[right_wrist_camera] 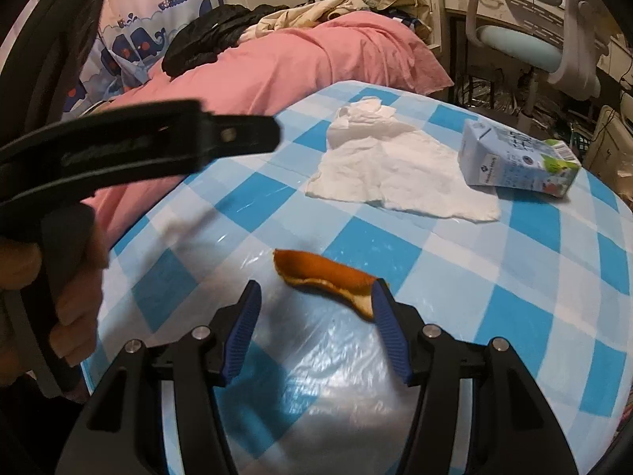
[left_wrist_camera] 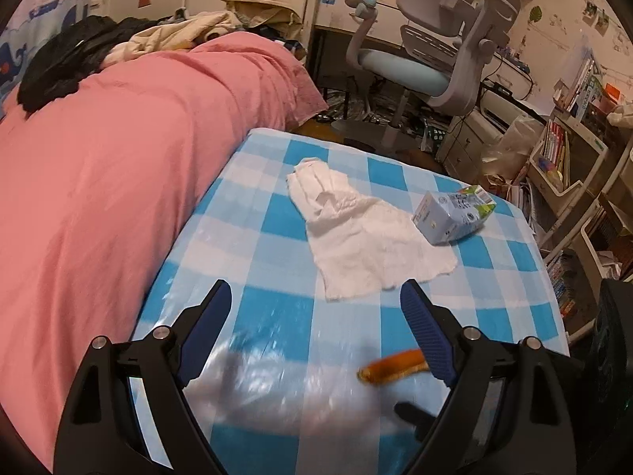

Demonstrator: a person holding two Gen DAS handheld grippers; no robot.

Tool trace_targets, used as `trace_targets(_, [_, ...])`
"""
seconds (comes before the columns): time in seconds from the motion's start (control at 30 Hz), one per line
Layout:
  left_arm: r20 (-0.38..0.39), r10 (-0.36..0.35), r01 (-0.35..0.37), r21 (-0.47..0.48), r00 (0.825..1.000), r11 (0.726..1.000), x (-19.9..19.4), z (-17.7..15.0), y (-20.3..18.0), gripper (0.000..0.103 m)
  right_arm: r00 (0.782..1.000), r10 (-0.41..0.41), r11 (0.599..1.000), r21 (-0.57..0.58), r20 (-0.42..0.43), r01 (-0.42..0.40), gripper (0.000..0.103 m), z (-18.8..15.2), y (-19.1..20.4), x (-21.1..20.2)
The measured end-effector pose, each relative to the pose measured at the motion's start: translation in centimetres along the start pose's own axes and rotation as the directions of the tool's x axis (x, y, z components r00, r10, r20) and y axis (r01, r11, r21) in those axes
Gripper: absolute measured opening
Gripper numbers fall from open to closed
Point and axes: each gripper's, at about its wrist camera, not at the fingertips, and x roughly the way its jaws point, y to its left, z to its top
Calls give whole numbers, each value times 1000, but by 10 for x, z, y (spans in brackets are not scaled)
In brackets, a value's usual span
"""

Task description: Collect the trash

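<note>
Blue-and-white checked plastic covers the worktop (right_wrist_camera: 494,277), glossy under the light, and its left edge sits right against the pink bed (left_wrist_camera: 99,178). Left tool (left_wrist_camera: 316,304) hovers over the near end, jaws spread wide, nothing between them. Right tool (right_wrist_camera: 316,297) has its jaws about half apart and empty, and the peel (right_wrist_camera: 324,277) lies on the cloth just ahead, its near end hidden behind the right pad so I cannot tell if they touch. In the right view the left tool's black body and the hand (right_wrist_camera: 75,301) holding it fill the left side. Beyond the peel there is bare cloth, then the tissue (left_wrist_camera: 356,229) lying flat mid-worktop, and the carton (left_wrist_camera: 451,213) on its side by the tissue's right corner, near the far right edge. Past the far edge stands a chair (left_wrist_camera: 435,47); bookshelves (left_wrist_camera: 561,158) crowd the right side.
</note>
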Motion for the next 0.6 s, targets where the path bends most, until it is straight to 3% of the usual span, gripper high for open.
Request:
trace_targets(0.33, [-2, -17, 17, 35, 1000, 999, 45, 31, -15, 84, 999, -4, 999, -39, -39, 2, 56, 6, -6, 12])
trace_targets(0.5, [-7, 3, -2, 71, 1000, 997, 69, 42, -23, 84, 999, -23, 997, -76, -39, 20, 43, 9, -7, 15])
trace_targets(0.6, [-11, -6, 7, 72, 1000, 997, 80, 49, -24, 84, 999, -34, 997, -73, -25, 32, 41, 11, -13, 17])
